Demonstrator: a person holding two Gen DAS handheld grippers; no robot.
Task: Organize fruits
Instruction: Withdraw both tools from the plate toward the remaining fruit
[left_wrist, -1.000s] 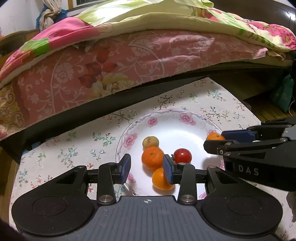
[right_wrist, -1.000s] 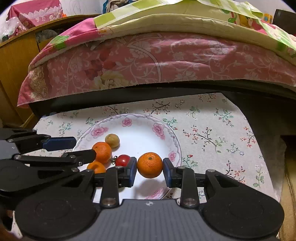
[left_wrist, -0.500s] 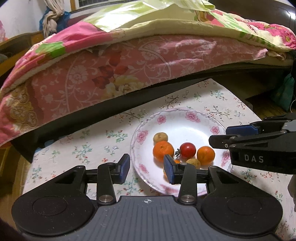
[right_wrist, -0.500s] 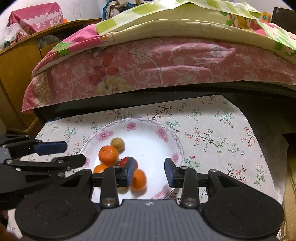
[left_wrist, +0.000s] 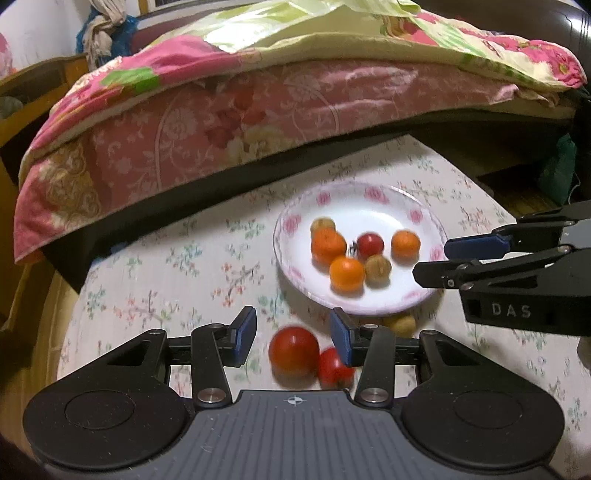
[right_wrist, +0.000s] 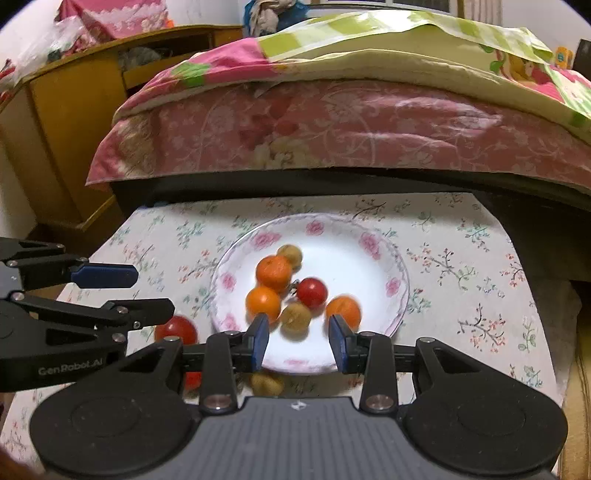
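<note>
A white floral plate (left_wrist: 424, 295) (right_wrist: 399, 266) holds three oranges, a red tomato (right_wrist: 312, 293) and two small brown fruits. Off the plate on the cloth lie a big tomato (left_wrist: 293, 350) (right_wrist: 175, 329), a second tomato (left_wrist: 332, 367) and a small yellowish fruit (left_wrist: 400, 322) (right_wrist: 266, 384). My left gripper (left_wrist: 291, 336) is open and empty, just above the big tomato. My right gripper (right_wrist: 299, 341) is open and empty over the plate's near rim; it also shows in the left wrist view (left_wrist: 439, 262).
The floral tablecloth (right_wrist: 461, 258) covers a small table. A bed with pink quilts (right_wrist: 332, 122) overhangs the far edge. A wooden cabinet (right_wrist: 66, 110) stands at the left.
Both grippers have pulled back from the plate, the left one also to the left. The right gripper let go of an orange, which now lies on the plate.
</note>
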